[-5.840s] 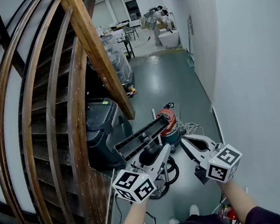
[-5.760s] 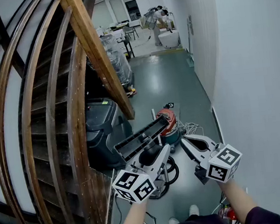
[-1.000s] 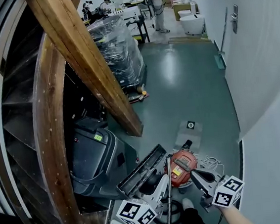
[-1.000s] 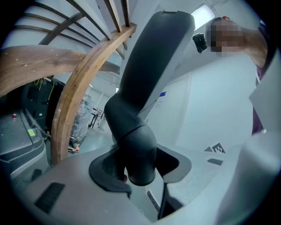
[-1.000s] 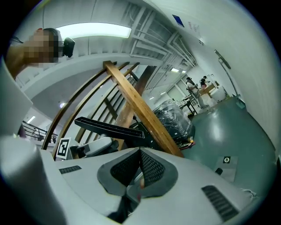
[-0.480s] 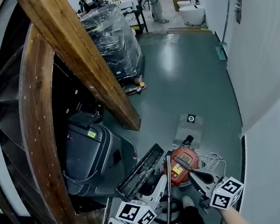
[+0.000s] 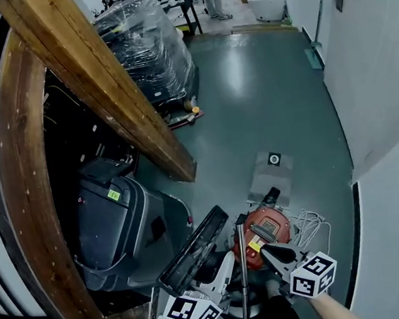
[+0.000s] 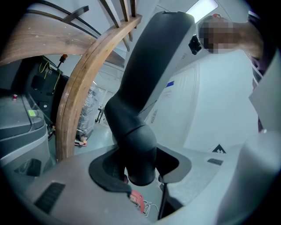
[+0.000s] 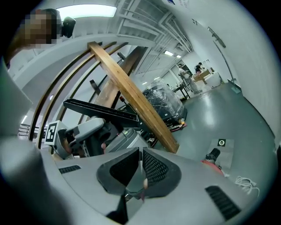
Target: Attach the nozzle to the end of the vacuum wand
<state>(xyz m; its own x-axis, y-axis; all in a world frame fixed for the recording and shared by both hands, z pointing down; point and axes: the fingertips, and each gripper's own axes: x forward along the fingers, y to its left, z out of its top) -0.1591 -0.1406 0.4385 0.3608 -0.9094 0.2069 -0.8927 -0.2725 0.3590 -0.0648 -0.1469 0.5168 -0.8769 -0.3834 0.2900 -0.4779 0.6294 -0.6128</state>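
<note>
My left gripper (image 7: 220, 265) at the bottom of the head view is shut on the round neck of the black floor nozzle (image 7: 193, 250), whose long brush head slants up to the right. In the left gripper view the nozzle (image 8: 147, 79) rises from between the jaws. The thin vacuum wand (image 7: 243, 274) stands beside it, in front of the red vacuum canister (image 7: 265, 228). To the right, my right gripper (image 7: 263, 250) is shut with nothing in it, just over the canister. The right gripper view shows the pads (image 9: 149, 169) pressed together, and the nozzle (image 9: 103, 112) at the left.
A slanted wooden stair beam (image 7: 100, 88) and a curved rail (image 7: 20, 209) fill the left. A dark floor machine (image 7: 111, 228) stands under them. A wrapped pallet (image 7: 147, 51) is farther back. A white wall (image 7: 385, 100) runs along the right. A coiled cable (image 7: 313, 225) lies by the canister.
Both grippers have sunk towards the floor, the left one with the nozzle still in it. The canister and the wand now lie closer beneath them.
</note>
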